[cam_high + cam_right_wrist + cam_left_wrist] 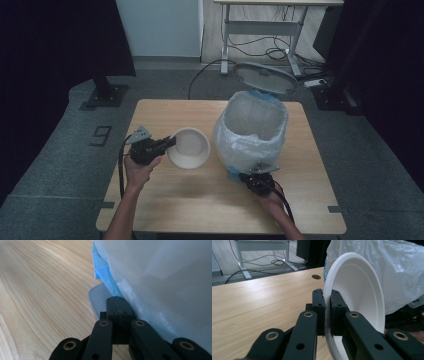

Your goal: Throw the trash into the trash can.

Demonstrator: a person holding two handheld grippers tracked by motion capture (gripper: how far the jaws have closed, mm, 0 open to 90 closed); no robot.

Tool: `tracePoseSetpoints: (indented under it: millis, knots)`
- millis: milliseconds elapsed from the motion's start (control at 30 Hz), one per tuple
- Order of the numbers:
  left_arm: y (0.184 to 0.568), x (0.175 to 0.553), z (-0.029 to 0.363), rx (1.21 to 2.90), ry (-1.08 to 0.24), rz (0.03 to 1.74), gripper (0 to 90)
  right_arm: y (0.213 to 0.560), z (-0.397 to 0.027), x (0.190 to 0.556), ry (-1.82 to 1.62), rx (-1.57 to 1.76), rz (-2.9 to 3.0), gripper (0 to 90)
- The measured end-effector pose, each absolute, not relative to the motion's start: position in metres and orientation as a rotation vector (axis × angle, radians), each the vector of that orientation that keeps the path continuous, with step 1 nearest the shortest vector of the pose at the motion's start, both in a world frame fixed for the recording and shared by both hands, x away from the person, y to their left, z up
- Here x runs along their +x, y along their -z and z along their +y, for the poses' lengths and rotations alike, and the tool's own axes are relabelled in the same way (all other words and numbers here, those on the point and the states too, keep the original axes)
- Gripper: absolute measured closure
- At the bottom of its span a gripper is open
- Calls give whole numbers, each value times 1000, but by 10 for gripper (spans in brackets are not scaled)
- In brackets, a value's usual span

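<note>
White bowl: tilted above table, beside lined bin. Probably light, thin, easily crushed; best held at rim. Left gripper clamped on rim. Right gripper closed, empty, pressing pedal.

Setting: a lab or studio recording space. Indicators: black curtains at the left and right edges of the frame, grey carpet floor at left, a height-adjustable desk frame with loose cables at top centre.
</note>
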State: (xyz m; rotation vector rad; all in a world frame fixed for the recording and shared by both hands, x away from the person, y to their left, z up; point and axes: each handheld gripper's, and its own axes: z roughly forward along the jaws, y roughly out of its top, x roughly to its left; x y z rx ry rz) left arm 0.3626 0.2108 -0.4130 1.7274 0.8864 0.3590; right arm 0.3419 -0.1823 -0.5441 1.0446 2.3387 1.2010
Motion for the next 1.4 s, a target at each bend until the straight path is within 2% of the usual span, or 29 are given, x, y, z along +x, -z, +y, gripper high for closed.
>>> tracePoseSetpoints:
  millis: [533,1400]
  knots:
    - [396,354,209,1693,-378,839,848,544,-183,342,-1204,1045,2341,894]
    - [345,353,195,1671,-412,745,848,544,-183,343,-1210,1050,2342,894]
